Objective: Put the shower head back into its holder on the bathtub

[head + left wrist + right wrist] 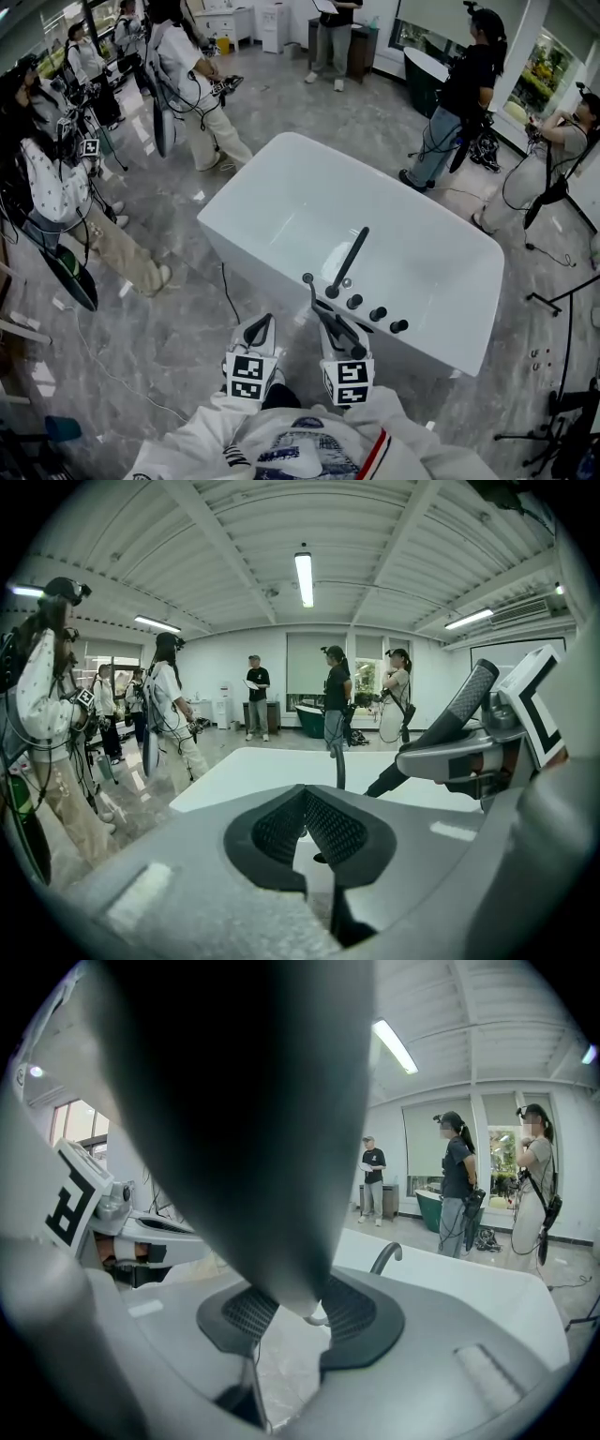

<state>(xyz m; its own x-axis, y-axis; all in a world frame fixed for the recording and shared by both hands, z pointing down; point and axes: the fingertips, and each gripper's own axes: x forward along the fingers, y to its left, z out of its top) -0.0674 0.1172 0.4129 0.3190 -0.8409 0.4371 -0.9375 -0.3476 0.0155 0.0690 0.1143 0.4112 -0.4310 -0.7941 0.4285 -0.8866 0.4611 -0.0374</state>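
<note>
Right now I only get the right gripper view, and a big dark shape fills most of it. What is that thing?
Observer: It's the shower head, a black stick with a textured end, clamped in your right gripper.
Operator: Where do I take it?
Observer: In the head view, a row of black fittings sits on the near rim of the bathtub, right of the spout and just ahead of the shower head. I can't tell which one is the holder.
Operator: Is my left gripper free to help?
Observer: Yes. The left gripper has its jaws together with nothing between them.
</note>
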